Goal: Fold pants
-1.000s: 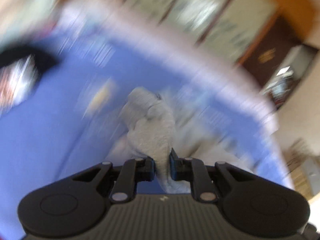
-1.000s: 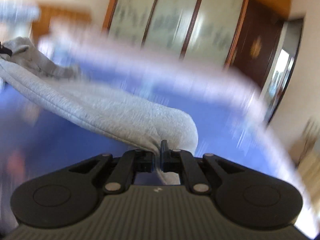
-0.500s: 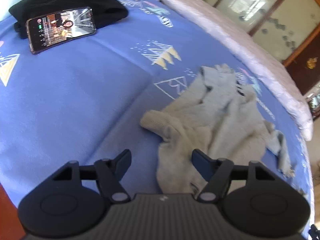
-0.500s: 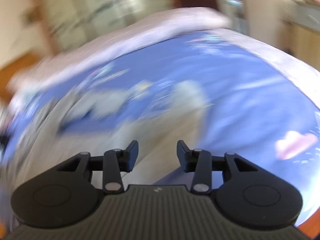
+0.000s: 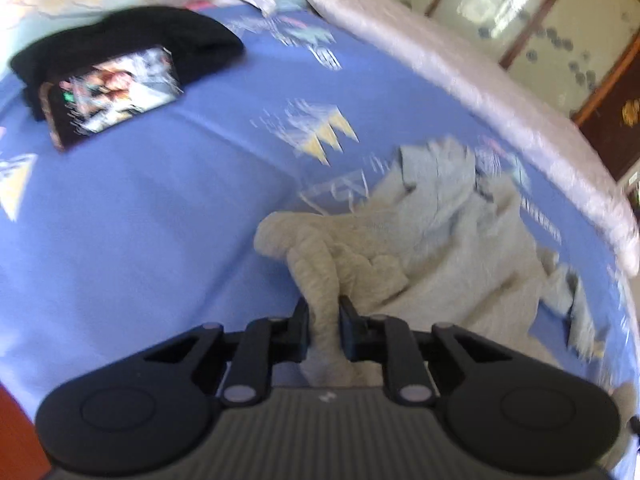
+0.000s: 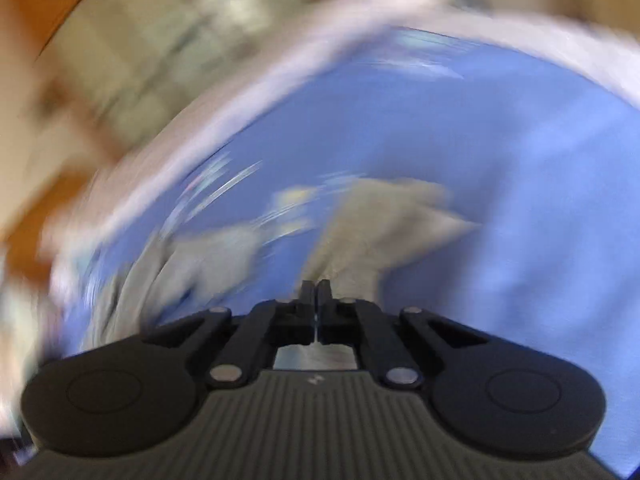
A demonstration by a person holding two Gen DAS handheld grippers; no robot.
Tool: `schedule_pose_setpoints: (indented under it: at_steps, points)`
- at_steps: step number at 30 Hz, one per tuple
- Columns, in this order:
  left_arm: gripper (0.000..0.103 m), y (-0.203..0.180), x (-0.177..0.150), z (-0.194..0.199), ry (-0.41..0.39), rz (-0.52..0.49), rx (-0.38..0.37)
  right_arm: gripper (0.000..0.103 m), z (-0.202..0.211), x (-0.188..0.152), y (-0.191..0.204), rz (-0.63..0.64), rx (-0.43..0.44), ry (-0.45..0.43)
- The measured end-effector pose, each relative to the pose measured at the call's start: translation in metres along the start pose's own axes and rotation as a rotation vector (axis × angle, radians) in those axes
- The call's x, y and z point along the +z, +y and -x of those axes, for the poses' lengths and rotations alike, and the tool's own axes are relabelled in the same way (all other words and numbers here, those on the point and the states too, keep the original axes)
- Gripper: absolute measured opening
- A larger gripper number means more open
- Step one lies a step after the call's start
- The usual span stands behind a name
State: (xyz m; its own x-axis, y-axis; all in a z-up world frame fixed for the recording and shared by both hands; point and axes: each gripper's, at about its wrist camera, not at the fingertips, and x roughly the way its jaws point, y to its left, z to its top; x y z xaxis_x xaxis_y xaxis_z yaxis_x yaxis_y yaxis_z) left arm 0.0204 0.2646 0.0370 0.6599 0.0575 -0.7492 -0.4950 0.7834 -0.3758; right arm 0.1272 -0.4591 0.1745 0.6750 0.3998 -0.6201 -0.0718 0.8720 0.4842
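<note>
The folding has barely begun, as far as the views show. The grey sweatpants (image 5: 440,248) lie in a crumpled heap on the blue bedsheet (image 5: 140,240), right of centre in the left wrist view, with no flat panel and no clean fold line anywhere. Judging by that, the garment needs to be lifted and spread out before any leg can be laid over the other, so nearly all of the work is left.

The left gripper (image 5: 323,320) is closed down to a narrow gap, its jaws pinching a thick rolled ridge of the pants at lower centre of the frame. The right gripper (image 6: 316,292) is almost fully closed, only a sliver showing between the jaws, and pale grey cloth (image 6: 360,248) runs straight up from its tips; heavy motion blur makes the contact itself hard to see, but it appears to hold a thin edge of the same pants.

In the upper left of the left wrist view, a phone (image 5: 112,94) leans against a black garment (image 5: 132,36), well apart from the pants.
</note>
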Motion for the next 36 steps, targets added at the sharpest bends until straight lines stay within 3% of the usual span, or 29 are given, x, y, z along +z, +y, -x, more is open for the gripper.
schedule_pose_setpoints:
  at_steps: [2,4,5,9,12,18,20,22,23,24,26,30,36]
  points:
    - [0.014,0.009,0.002,0.005,0.0,0.017,-0.001,0.007,-0.007,-0.013,0.037,0.117,0.115,0.077]
    - [0.014,0.013,0.0,0.004,0.018,0.022,0.006,0.008,-0.006,-0.023,0.051,0.205,0.109,0.058]
    - [0.014,0.014,-0.003,0.002,0.029,0.02,0.009,0.008,-0.005,-0.024,0.045,0.19,0.077,0.036]
    - [0.014,0.01,-0.011,-0.009,0.066,0.006,0.028,0.011,0.003,-0.019,-0.015,-0.083,-0.008,-0.012]
    - [0.014,0.007,-0.013,-0.012,0.075,0.006,0.034,0.011,0.015,-0.022,-0.047,-0.164,-0.082,-0.029]
    - [0.014,0.005,-0.014,-0.013,0.084,-0.004,0.051,0.015,-0.01,-0.021,-0.065,-0.28,-0.07,0.011]
    - [0.015,0.004,-0.013,-0.013,0.084,-0.005,0.058,0.015,-0.026,0.002,-0.046,-0.23,-0.101,0.024]
    - [0.015,0.003,-0.012,-0.012,0.084,0.006,0.06,0.016,-0.027,0.033,-0.018,-0.137,-0.078,-0.055]
    - [0.015,0.003,-0.012,-0.012,0.085,0.009,0.062,0.02,-0.029,0.047,-0.006,-0.104,-0.047,-0.08]
    - [0.015,0.003,-0.012,-0.013,0.085,0.01,0.064,0.03,-0.032,0.057,0.004,-0.069,-0.036,-0.09]
    - [0.015,0.003,-0.013,-0.015,0.088,0.007,0.068,0.033,-0.035,0.068,0.015,-0.01,-0.076,-0.104]
    - [0.015,0.003,-0.014,-0.019,0.098,-0.008,0.073,0.035,-0.031,0.05,-0.007,-0.06,-0.098,-0.074]
    - [0.015,0.002,-0.014,-0.019,0.095,-0.008,0.073,0.035,-0.042,0.01,-0.024,-0.093,-0.13,0.039]
